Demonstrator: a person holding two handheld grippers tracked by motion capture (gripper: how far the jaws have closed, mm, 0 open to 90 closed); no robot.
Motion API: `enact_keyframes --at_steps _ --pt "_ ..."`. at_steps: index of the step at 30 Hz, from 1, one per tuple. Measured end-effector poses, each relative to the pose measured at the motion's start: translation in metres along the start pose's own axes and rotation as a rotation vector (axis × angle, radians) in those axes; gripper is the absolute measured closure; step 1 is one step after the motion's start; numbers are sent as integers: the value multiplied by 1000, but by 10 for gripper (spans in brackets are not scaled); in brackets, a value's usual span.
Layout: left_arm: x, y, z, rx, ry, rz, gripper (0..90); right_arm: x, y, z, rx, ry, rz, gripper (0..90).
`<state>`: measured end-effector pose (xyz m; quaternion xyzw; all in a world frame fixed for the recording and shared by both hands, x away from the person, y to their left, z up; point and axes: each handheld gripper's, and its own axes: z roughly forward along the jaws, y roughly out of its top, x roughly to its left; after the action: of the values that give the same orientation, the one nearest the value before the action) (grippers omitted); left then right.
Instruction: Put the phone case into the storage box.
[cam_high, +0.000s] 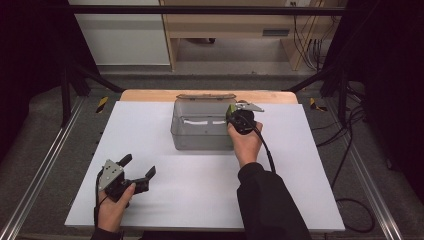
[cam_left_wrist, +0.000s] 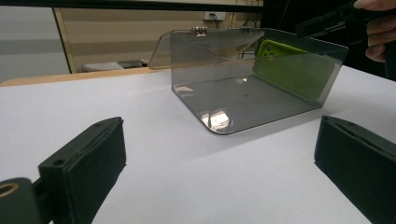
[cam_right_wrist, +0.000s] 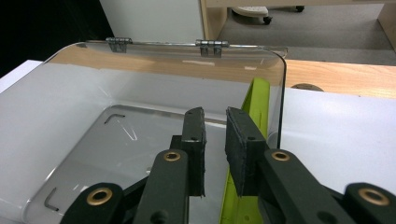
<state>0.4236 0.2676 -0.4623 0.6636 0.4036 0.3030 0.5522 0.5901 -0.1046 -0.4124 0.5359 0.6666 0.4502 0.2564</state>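
Observation:
A clear plastic box (cam_high: 202, 134) with a hinged lid folded back stands on the white table top (cam_high: 200, 185). A lime-green phone case (cam_high: 231, 112) stands on edge inside it, leaning against the box's right wall (cam_right_wrist: 280, 93). My right gripper (cam_high: 235, 119) hangs over that corner of the box. In the right gripper view its jaws (cam_right_wrist: 215, 119) stand a narrow gap apart with nothing between them, and the green case (cam_right_wrist: 259, 100) lies just beyond and below the right jaw. My left gripper (cam_high: 138, 166) rests wide open near the front left and faces the box (cam_left_wrist: 224, 93).
The table's wooden back edge (cam_high: 150, 95) runs behind the box. Metal rails (cam_high: 45, 165) flank the table on both sides. Cables (cam_high: 350, 150) lie on the floor at the right. A wooden cabinet (cam_high: 235, 30) stands beyond the table.

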Motion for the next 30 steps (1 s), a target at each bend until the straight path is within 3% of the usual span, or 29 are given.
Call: enact_keyframes --at_steps 19,30 --pt "0 0 0 0 -1 2 21 5 2 -5 -33 19 -9 776" --pt "0 0 0 0 -1 1 21 9 3 -8 -53 19 -39 771"
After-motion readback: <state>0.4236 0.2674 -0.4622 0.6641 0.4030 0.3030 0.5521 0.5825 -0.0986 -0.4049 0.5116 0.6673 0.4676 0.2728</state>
